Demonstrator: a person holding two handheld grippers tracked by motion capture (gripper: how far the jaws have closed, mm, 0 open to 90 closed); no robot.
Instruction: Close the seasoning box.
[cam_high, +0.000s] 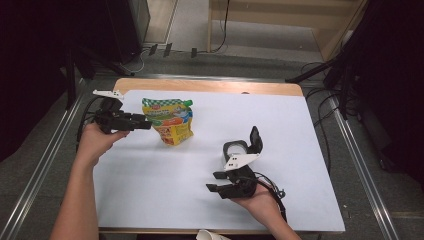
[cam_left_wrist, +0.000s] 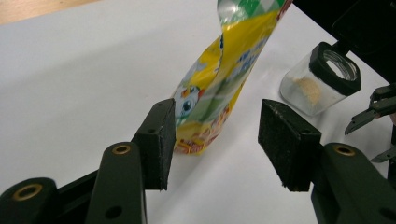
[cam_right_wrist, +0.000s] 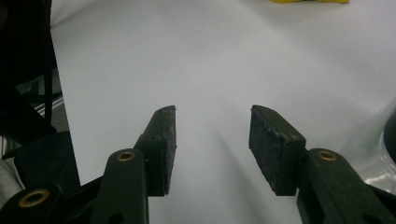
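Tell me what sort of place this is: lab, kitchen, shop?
Probably a lab or recording setup: a table under a white sheet with metal rails beside it, cables on the floor, dark curtains, and just a snack pouch and a jar as props.

No words can be read here.

The yellow and green bag (cam_high: 170, 121) at the upper left of the high view has red and blue print and a small cartoon face, seen close in the left gripper view (cam_left_wrist: 219, 84), but the letters are too blurry to make out.
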